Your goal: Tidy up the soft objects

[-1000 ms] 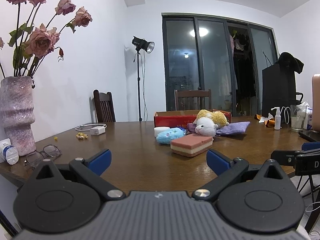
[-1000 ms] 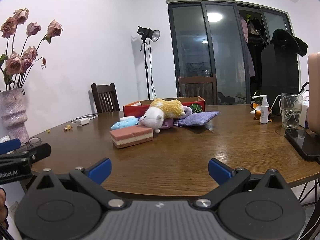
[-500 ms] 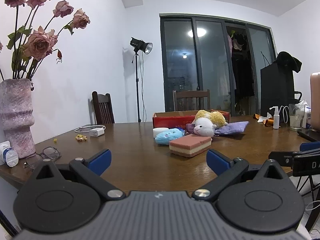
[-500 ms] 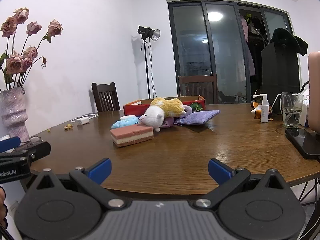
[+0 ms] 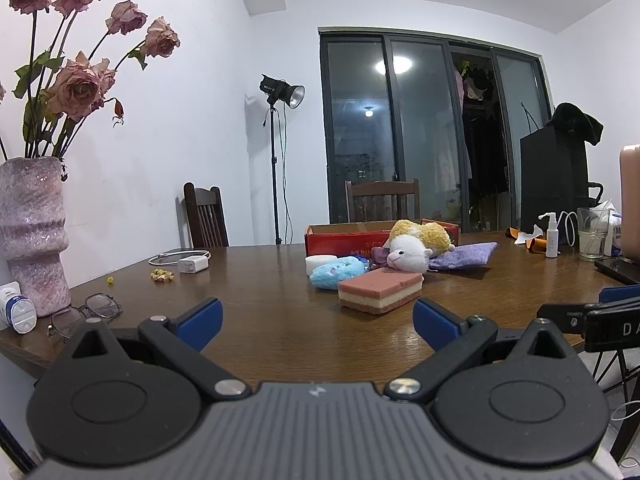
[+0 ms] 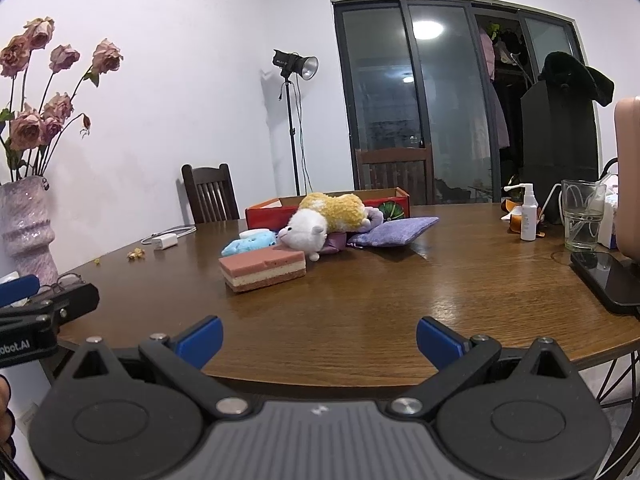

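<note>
A pink and cream layered sponge block (image 5: 380, 287) (image 6: 262, 268) lies on the brown table nearest me. Behind it are a blue plush (image 5: 336, 273) (image 6: 250, 243), a white and yellow plush sheep (image 5: 414, 247) (image 6: 322, 221), a purple pouch (image 5: 464, 256) (image 6: 398, 231) and a white round pad (image 5: 321, 263). A red cardboard box (image 5: 344, 236) (image 6: 272, 213) stands behind them. My left gripper (image 5: 317, 320) is open and empty above the table's near edge. My right gripper (image 6: 319, 339) is open and empty, short of the sponge.
A pink vase (image 5: 32, 232) with dried roses, glasses (image 5: 86, 312) and a charger (image 5: 192, 264) sit at the left. A spray bottle (image 6: 528, 214), a glass (image 6: 582, 216) and a black phone (image 6: 608, 280) sit at the right. Chairs stand behind the table.
Both grippers have shifted only slightly; the left view has dipped a little. The objects on the table have not moved.
</note>
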`<state>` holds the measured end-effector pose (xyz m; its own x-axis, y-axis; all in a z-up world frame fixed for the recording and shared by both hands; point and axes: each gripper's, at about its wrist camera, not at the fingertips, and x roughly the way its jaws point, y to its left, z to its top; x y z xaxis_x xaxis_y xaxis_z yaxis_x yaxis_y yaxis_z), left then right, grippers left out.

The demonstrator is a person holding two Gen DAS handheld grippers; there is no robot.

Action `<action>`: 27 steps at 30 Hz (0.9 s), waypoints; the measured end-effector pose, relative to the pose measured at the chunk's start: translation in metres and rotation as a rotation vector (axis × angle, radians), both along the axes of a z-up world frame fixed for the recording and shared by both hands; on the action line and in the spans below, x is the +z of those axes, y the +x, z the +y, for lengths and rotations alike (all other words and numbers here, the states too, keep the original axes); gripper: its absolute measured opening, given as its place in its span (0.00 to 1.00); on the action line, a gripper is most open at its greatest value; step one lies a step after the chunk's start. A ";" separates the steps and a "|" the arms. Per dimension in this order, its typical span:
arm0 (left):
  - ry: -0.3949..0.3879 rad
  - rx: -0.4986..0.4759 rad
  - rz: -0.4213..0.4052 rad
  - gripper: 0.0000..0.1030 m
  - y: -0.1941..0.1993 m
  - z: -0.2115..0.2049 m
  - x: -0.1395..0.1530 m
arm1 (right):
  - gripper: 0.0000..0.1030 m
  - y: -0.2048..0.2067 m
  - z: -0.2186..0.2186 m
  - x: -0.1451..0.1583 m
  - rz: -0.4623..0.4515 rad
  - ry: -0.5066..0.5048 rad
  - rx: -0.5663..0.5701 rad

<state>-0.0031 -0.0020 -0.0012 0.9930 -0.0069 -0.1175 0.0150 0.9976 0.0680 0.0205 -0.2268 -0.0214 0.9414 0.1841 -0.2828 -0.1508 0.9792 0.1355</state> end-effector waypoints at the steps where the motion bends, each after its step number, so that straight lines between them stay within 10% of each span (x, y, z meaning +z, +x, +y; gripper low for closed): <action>1: 0.003 0.001 -0.001 1.00 0.000 0.000 -0.001 | 1.00 0.000 0.000 0.000 0.002 0.000 0.001; 27: 0.029 0.011 -0.038 1.00 0.001 0.000 -0.001 | 1.00 0.003 -0.002 -0.001 0.008 0.006 0.017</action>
<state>-0.0017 -0.0024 -0.0021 0.9968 0.0067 -0.0798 0.0011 0.9953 0.0971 0.0235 -0.2291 -0.0221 0.9360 0.2015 -0.2887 -0.1659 0.9757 0.1431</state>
